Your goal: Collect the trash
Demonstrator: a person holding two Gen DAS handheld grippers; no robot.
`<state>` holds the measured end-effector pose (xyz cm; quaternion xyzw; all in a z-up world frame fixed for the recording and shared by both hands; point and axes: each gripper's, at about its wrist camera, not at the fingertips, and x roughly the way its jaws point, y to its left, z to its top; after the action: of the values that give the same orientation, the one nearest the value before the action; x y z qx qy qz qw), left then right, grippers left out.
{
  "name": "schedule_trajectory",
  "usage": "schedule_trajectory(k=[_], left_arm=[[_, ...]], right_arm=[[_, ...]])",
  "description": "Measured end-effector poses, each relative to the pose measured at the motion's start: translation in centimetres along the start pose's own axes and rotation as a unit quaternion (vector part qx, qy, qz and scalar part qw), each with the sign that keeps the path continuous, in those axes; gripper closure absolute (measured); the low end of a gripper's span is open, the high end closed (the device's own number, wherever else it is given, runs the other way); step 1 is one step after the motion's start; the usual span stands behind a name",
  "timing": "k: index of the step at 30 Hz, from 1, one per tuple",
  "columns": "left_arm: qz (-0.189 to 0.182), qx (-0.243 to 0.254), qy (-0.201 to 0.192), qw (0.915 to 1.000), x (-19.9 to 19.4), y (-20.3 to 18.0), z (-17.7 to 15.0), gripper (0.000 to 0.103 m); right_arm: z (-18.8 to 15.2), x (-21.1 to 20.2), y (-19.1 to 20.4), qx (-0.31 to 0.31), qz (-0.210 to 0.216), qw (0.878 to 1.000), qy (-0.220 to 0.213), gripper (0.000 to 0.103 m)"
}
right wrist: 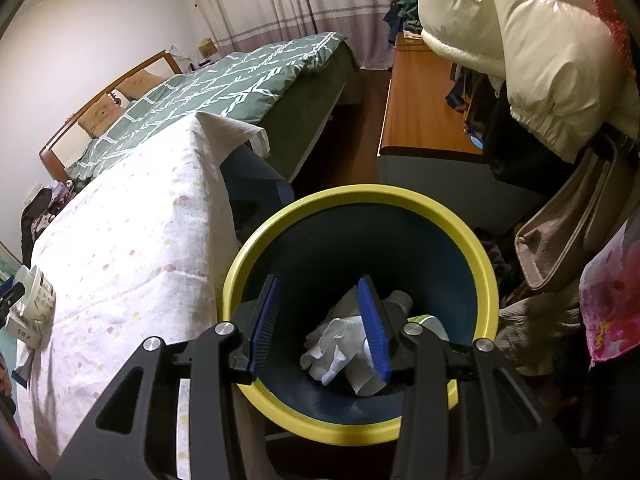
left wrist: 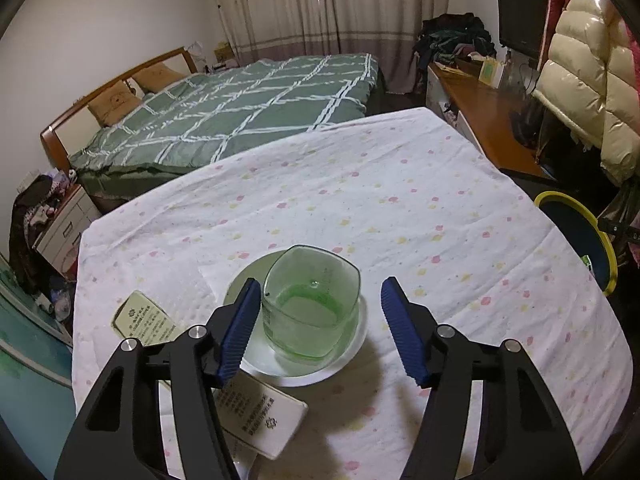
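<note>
Two paper packets (left wrist: 146, 320) at near left on the bench (left wrist: 400, 208), light, flat, best pinched at an edge. Just right, left hand-held gripper (left wrist: 316, 332) partly open around a fragile glass cup (left wrist: 312, 308) on its saucer (left wrist: 352, 354), one pad touching. Far right, right hand-held gripper (right wrist: 324, 328) narrow, empty, above bin (right wrist: 360, 200) with soft crumpled tissue (right wrist: 330, 344).

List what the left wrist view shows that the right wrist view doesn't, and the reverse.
Left wrist only: the left gripper open around a green-tinted glass cup on a white saucer, the right pad clear of it, and a flat printed packet.

Right wrist only: the right gripper open and empty above crumpled paper inside the bin.

Both: the yellow-rimmed bin, the flowered tablecloth and the green bed.
</note>
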<state>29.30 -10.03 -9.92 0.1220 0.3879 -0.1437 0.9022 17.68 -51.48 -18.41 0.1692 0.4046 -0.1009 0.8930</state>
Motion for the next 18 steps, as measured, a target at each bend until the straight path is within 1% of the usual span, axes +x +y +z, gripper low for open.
schedule_trajectory(k=[2,6,10,13,16,18], left_arm=[[0.007,-0.001,0.003,1.0000,0.4,0.1,0.0,0.041],[0.009,0.001,0.007,0.9999,0.9,0.1,0.1,0.041],[0.002,0.002,0.011,0.9999,1.2,-0.1,0.1,0.049],[0.003,0.000,0.010,0.9999,1.2,-0.2,0.2,0.050],[-0.003,-0.004,0.001,1.0000,0.5,-0.2,0.4,0.050],[0.003,-0.004,-0.012,0.9999,-0.4,-0.3,0.7,0.050]], right_arm=[[-0.1,0.1,0.0,-0.001,0.001,1.000,0.001,0.064],[-0.2,0.3,0.1,-0.001,0.001,1.000,0.005,0.064],[-0.3,0.4,0.2,-0.002,0.003,1.000,0.007,0.064],[-0.4,0.4,0.2,-0.003,0.005,1.000,0.007,0.064],[-0.4,0.2,0.2,-0.003,0.008,1.000,0.005,0.064],[-0.5,-0.1,0.2,-0.003,0.009,1.000,0.003,0.064]])
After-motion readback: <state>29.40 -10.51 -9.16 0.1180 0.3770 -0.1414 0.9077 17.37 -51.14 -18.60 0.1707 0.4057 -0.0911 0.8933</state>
